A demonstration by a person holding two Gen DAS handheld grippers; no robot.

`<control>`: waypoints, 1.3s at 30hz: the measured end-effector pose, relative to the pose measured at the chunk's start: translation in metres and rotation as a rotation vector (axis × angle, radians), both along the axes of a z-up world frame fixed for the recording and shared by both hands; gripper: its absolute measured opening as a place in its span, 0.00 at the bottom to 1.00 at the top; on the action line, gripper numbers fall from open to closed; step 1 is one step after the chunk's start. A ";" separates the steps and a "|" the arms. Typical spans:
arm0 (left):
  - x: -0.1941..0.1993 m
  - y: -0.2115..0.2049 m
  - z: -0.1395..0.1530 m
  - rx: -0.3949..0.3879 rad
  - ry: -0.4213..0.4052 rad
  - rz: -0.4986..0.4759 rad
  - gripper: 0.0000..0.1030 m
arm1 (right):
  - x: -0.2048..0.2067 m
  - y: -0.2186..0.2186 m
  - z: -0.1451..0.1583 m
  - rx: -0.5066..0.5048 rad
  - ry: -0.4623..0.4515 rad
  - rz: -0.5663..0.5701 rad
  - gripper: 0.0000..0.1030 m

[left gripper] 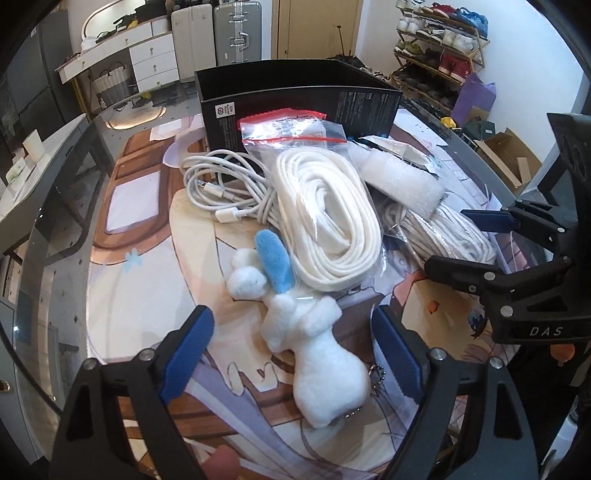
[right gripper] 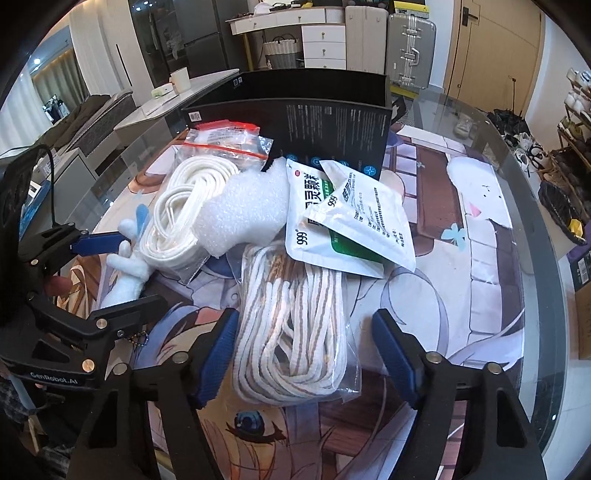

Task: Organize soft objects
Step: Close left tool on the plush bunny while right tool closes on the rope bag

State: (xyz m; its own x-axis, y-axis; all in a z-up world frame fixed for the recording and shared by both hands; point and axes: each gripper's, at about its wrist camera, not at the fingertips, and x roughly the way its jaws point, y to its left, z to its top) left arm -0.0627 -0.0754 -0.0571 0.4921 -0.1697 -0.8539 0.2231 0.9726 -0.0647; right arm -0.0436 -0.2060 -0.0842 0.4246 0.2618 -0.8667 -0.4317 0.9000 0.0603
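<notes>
Plush bunny (left gripper: 314, 354) is lying on the printed mat (left gripper: 147, 236), nearest the left wrist camera, between the blue pads of the left gripper (left gripper: 291, 354). Pads are standing apart from it on both sides, not pressing, so left is released. A ball chain (left gripper: 375, 373) is trailing from the bunny's body toward the right pad. Its blue ear (left gripper: 275, 258) is pointing away, tip touching the bagged white rope (left gripper: 332, 218).

Right gripper (right gripper: 303, 350) is straddling the brown-striped rope bag (right gripper: 295, 332); the left pad is sitting just beside the plastic, the right pad clear of it. Not clenched, nothing grasped. In the left wrist view the right gripper (left gripper: 476, 240) is showing at the right edge, over that same bag (left gripper: 443, 229).

Farther in, the foam piece (right gripper: 247, 218) is lying across both rope bags. Two white "999" sachets (right gripper: 351, 225) are overlapping beside the foam, resting on the far end of the striped rope bag. A loose white cable (left gripper: 225, 188) is coiled left of the white rope bag, a connector end showing.

Behind these, small red-zip bags (left gripper: 291, 129) are leaning against the black box (left gripper: 295, 96), which is standing open-topped toward the mat's far edge. The glass table (left gripper: 55, 236) is carrying the mat, its rim curving round the left.

Beyond the table: suitcases (left gripper: 236, 33), white drawers (left gripper: 151, 55), shoe rack (left gripper: 439, 40).
</notes>
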 end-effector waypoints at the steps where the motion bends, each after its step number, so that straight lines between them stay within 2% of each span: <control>1: 0.001 0.000 0.000 0.009 -0.001 0.004 0.82 | 0.001 0.001 -0.001 -0.006 -0.001 0.002 0.71; 3: 0.000 -0.001 -0.001 0.035 -0.008 0.012 0.77 | 0.002 0.002 -0.001 -0.017 -0.003 0.002 0.67; 6: 0.001 -0.003 -0.001 0.045 -0.010 0.018 0.78 | 0.000 0.006 0.000 -0.035 -0.005 0.007 0.61; 13: 0.001 0.000 0.000 0.043 0.001 0.022 0.75 | -0.002 0.012 0.001 -0.056 -0.003 0.018 0.56; 19: -0.001 0.009 0.004 0.043 0.002 0.036 0.57 | -0.006 0.015 0.002 -0.062 -0.002 0.043 0.48; 23: -0.002 0.011 0.006 0.047 0.003 0.036 0.33 | -0.008 0.017 0.003 -0.059 -0.009 0.056 0.44; 24: -0.003 0.011 0.006 0.051 0.004 0.034 0.31 | -0.009 0.017 0.003 -0.059 -0.011 0.058 0.43; 32: -0.003 0.010 0.008 0.051 0.017 0.025 0.26 | -0.014 0.010 0.008 0.004 0.009 0.059 0.33; 39: -0.005 0.014 0.009 0.026 0.017 0.039 0.26 | -0.017 0.005 0.015 0.056 0.049 0.066 0.32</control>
State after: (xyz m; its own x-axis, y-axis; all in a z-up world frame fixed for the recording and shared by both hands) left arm -0.0676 -0.0617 -0.0478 0.4836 -0.1284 -0.8658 0.1836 0.9821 -0.0431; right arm -0.0606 -0.2015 -0.0695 0.3621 0.3367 -0.8692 -0.4851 0.8643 0.1328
